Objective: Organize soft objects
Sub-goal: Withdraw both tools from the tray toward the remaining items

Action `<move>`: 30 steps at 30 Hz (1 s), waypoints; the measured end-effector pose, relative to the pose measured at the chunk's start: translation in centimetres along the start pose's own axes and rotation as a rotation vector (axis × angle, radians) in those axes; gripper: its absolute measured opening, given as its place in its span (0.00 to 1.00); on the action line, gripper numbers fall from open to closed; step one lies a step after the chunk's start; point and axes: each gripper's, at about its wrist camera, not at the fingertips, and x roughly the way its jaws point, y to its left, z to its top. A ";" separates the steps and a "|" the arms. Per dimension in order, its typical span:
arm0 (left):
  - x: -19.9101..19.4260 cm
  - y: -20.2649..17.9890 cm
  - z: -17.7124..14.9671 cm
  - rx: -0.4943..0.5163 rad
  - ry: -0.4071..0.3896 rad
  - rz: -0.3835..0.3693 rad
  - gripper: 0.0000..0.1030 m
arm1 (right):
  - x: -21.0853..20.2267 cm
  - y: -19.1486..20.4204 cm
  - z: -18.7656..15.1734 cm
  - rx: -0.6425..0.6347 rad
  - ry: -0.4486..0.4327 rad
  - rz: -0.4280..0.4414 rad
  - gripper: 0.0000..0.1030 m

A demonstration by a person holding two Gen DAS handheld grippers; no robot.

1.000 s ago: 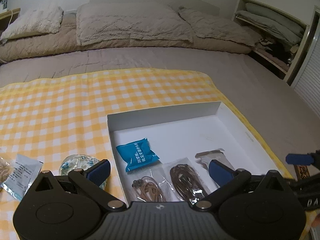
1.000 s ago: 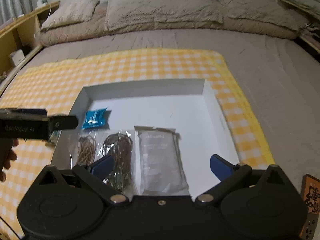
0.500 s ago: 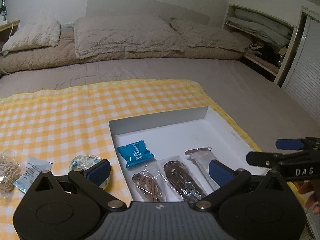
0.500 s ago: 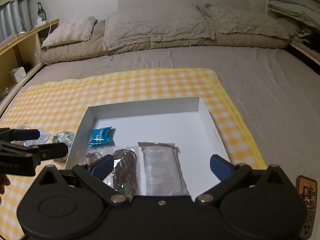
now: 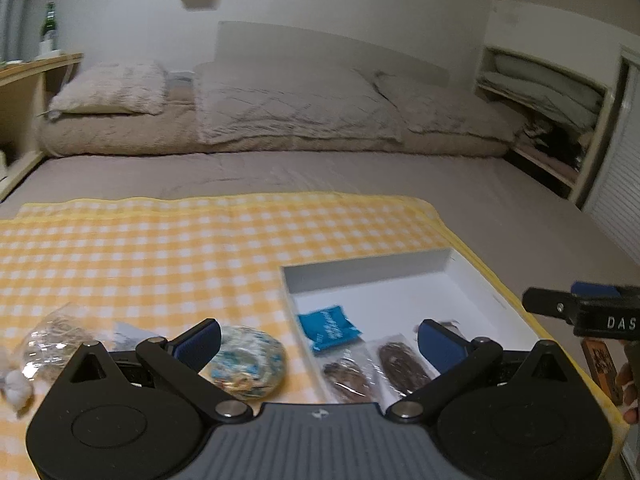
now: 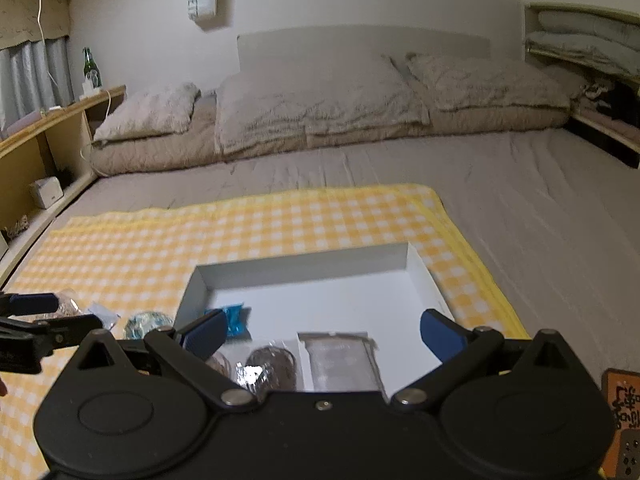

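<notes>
My tongs are matte black with deep blue pads [image 5: 199,338], and under them the yellow-and-white checked cloth [image 5: 160,248] covers the near part of the grey-brown bed sheet [image 5: 500,208], with beige quilted pillows [image 5: 292,100] at the head edge. The shallow white cardboard box [image 6: 304,264] holds a bright blue packet with white lettering [image 5: 328,326], two clear bags of dark brown bands [image 5: 402,364] and a clear greyish pouch [image 6: 342,364]. On the cloth by the box's left edge I see a round pad patterned in blue, white and gold [image 5: 248,362], and at the cloth's left edge a clear bag of tan bands [image 5: 56,336].
</notes>
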 end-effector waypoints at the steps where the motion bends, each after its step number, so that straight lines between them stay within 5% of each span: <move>1: -0.3 0.5 0.1 -0.010 -0.008 0.010 1.00 | 0.1 0.3 0.0 0.001 -0.003 0.001 1.00; 17: -4.2 10.3 0.5 -0.130 -0.109 0.203 1.00 | 3.6 9.3 1.2 -0.102 -0.013 0.130 1.00; 30: -4.7 19.0 -0.6 -0.172 -0.100 0.366 1.00 | 6.8 17.7 1.1 -0.234 0.014 0.249 1.00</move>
